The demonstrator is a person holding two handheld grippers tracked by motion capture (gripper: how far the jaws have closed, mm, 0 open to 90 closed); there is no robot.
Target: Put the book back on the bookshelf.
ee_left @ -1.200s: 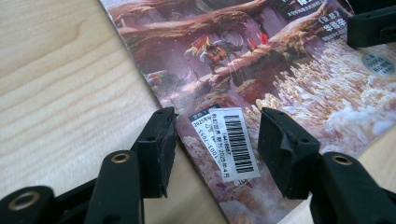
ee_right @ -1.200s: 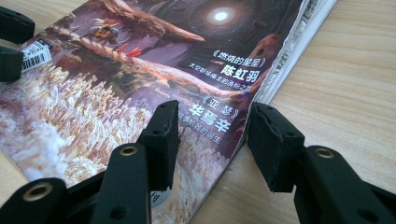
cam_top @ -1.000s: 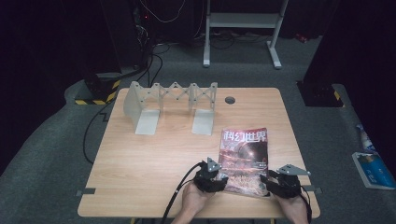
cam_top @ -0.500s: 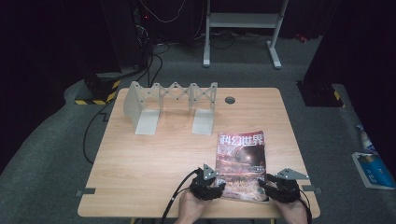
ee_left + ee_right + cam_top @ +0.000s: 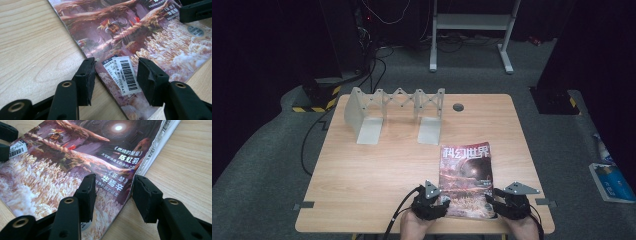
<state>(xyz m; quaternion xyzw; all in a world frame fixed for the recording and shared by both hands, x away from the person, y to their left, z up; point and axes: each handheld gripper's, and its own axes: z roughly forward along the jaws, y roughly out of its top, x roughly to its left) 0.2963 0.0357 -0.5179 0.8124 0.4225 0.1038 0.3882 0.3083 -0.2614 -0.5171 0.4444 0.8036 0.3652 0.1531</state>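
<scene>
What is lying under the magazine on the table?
The magazine lies flat on the wooden table; light wood shows all around it. Whether anything thin is beneath it cannot be seen, because the cover hides that spot.

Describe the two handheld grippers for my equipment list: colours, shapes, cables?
Both the left gripper and right gripper are black, each topped by a grey three-cornered plate. Each has two blocky black jaws with brass-coloured rivets at the joints. A black cable trails from the left gripper. No sleeves show at the hands.

A glossy magazine [image 5: 465, 176] with reddish fantasy cover art lies flat, cover up, at the table's near edge.
</scene>
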